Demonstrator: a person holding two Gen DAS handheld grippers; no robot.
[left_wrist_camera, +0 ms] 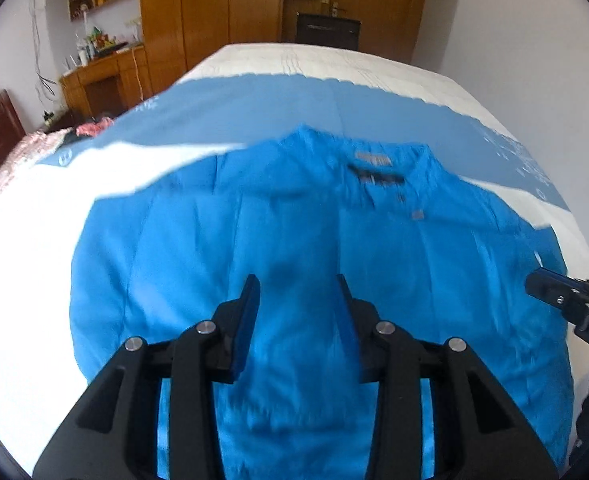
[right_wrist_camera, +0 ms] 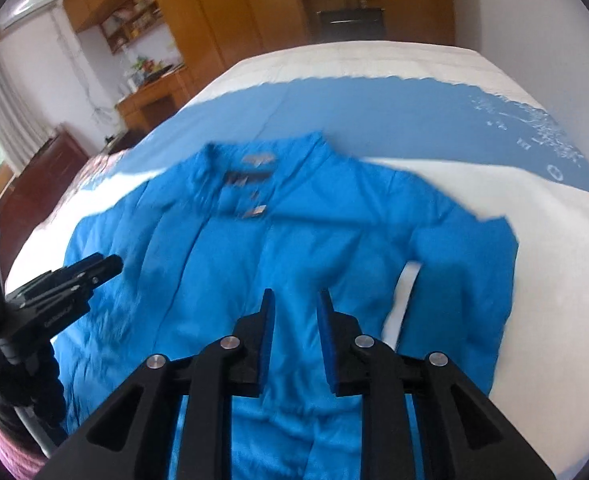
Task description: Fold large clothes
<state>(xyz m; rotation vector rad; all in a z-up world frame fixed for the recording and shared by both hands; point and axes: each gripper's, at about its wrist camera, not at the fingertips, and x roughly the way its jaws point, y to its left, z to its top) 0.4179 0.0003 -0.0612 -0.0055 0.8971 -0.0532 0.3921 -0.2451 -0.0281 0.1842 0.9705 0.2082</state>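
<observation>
**Blue jacket flat on the bed**

Spread collar-away on the white bed [left_wrist_camera: 34, 280], blue jacket [left_wrist_camera: 294, 240] beneath both grippers. Left gripper [left_wrist_camera: 298, 280] and right gripper [right_wrist_camera: 294, 294]: jaws parted, gripping nothing, hovering over the cloth.

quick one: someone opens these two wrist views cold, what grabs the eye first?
The bright blue jacket spread flat across the white bed, collar at the far end, fills the middle of both views. Next, both black grippers hang over it with jaws apart and nothing between them: left gripper above the jacket's middle, right gripper near the sleeve side. Behind lies a darker blue sheet, then wooden wardrobes.
</observation>
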